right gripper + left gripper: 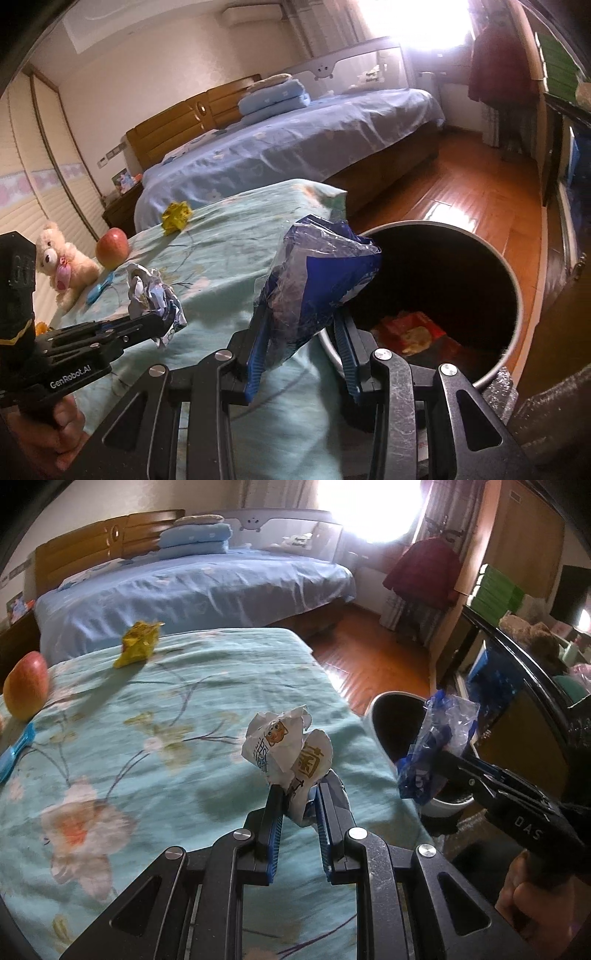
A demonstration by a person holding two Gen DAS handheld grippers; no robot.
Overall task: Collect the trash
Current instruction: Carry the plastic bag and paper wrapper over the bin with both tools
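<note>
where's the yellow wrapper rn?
Yellow wrapper lies on the teal floral cover near its far edge, upper left in the left wrist view, beyond the apple; neither gripper is near it.

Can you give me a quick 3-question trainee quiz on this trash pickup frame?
1. True or false: the left gripper is closed on a crumpled white wrapper.
2. What does the right gripper hold? A) an apple B) a blue plastic bag C) a teddy bear
3. Fill in: the piece of trash not yet picked up from the floral cloth is the ____ wrapper.

Key
1. True.
2. B, the blue plastic bag, beside the bin, which already has a red wrapper inside.
3. Yellow: the yellow wrapper lies near the cloth's far edge; the apple is not trash.
</note>
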